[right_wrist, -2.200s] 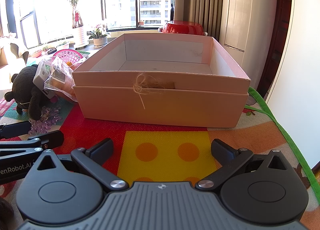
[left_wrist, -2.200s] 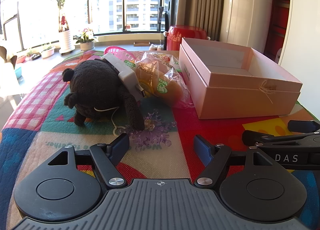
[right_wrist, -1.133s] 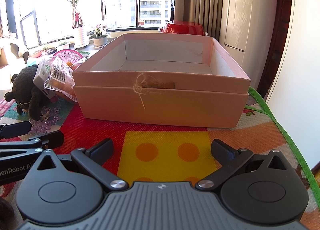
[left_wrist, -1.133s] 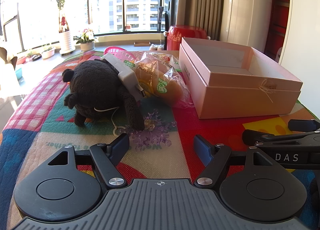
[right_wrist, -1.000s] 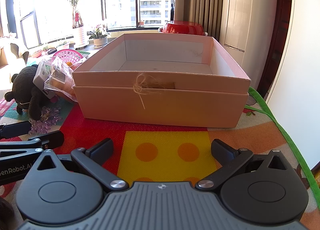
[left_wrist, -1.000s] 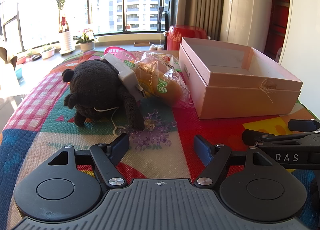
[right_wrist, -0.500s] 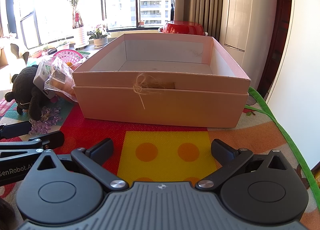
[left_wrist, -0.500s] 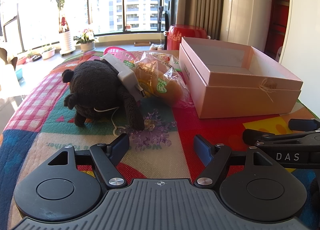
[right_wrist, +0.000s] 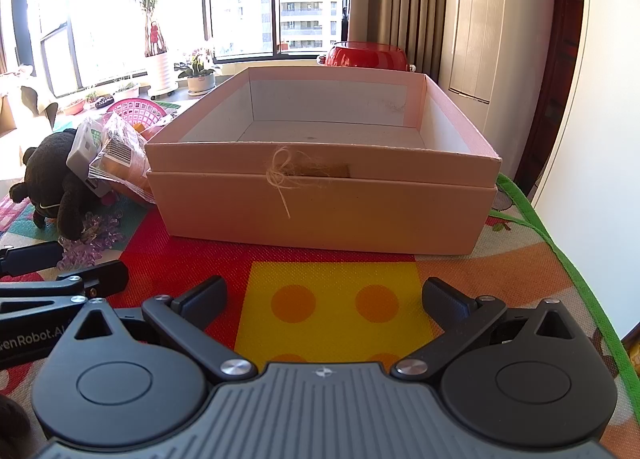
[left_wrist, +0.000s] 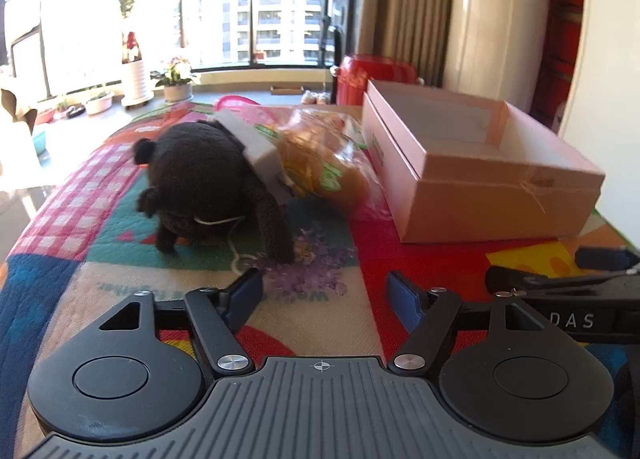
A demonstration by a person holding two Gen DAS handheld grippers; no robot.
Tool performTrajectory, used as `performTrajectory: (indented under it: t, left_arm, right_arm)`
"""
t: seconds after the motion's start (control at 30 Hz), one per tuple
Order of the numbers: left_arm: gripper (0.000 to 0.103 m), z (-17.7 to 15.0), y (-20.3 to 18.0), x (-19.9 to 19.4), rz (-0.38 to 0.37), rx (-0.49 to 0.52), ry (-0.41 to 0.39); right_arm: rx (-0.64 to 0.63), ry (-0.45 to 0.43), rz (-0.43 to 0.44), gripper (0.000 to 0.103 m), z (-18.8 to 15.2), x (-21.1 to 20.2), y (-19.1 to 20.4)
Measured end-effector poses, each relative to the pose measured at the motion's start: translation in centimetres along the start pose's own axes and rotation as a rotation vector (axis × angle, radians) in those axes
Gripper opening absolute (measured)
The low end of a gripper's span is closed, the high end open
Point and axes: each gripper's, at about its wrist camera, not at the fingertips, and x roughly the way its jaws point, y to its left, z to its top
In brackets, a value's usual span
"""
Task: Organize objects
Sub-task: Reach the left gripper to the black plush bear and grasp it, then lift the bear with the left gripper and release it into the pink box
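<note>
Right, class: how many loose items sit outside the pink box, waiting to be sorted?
4 visible: black plush toy, grey adapter on it, bagged bread beside the pink box, purple crystals in front. More may hide behind.

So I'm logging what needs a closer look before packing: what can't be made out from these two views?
- Left wrist view: motion blur smears the bagged bread's label.
- Both views: the grey device is half hidden between the black plush toy and the bag.
- Right wrist view: the pink box's front wall hides its near floor.
- The pink basket's contents are hidden.
</note>
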Motion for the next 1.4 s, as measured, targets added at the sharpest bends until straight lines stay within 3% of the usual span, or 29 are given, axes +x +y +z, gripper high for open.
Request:
performTrajectory:
  t: [0.23, 0.33, 0.43, 0.53, 0.6, 0.67, 0.77, 0.87, 0.97, 1.1, 1.17, 1.3, 1.4]
  left_arm:
    - [0.072, 1.7, 5.2, -3.6, -0.065, -0.067, -0.086]
    - [0.072, 4.2, 8.0, -2.4, -0.086, -0.157, -0.053]
    - [0.072, 6.5, 9.8, -0.5, -0.110, -0.262, -0.029]
    - [0.072, 8.0, 10.7, 2.1, -0.037, -0.280, -0.010]
    - [0.086, 8.0, 11.5, 4.0, 0.025, -0.297, 0.018]
    - [0.089, 7.8, 12.3, 5.0, -0.015, -0.335, 0.040]
    - [0.088, 7.5, 11.9, 5.9, -0.072, -0.302, 0.068]
    - [0.074, 7.2, 12.4, 6.2, -0.140, -0.306, 0.060]
    - [0.071, 6.5, 14.0, 3.6, -0.170, -0.312, 0.033]
    - [0.071, 4.6, 16.8, -2.5, -0.214, -0.289, -0.035]
    - [0.071, 3.7, 17.9, -4.7, -0.190, -0.270, -0.055]
    - [0.071, 2.6, 19.5, -6.8, -0.169, -0.263, -0.055]
    - [0.071, 2.1, 20.5, -7.7, -0.208, -0.286, -0.053]
  right_arm:
    - [-0.014, 0.040, 0.025, 0.103, 0.6, 0.2, -0.5]
    - [-0.026, 0.096, 0.042, 0.103, 1.5, 0.6, -0.7]
    - [-0.032, 0.097, 0.041, 0.103, 1.6, 0.6, -0.6]
    - [-0.031, 0.096, 0.041, 0.103, 1.6, 0.7, -0.6]
    - [-0.024, 0.103, 0.042, 0.103, 1.7, 0.8, -0.7]
    - [-0.014, 0.112, 0.045, 0.103, 1.7, 0.8, -0.7]
    - [-0.030, 0.122, 0.033, 0.103, 1.8, 0.9, -0.4]
    - [-0.041, 0.144, 0.040, 0.103, 2.5, 1.3, 0.0]
    - [-0.089, 0.148, 0.118, 0.103, 2.8, 0.6, 1.0]
    - [-0.228, -0.030, 0.173, 0.103, 3.4, -3.2, 5.0]
    - [-0.313, -0.060, 0.213, 0.103, 3.7, -3.9, 8.1]
    - [-0.366, 0.034, 0.322, 0.103, 3.2, -2.1, 12.9]
    - [-0.321, 0.079, 0.284, 0.103, 2.9, 0.0, 15.0]
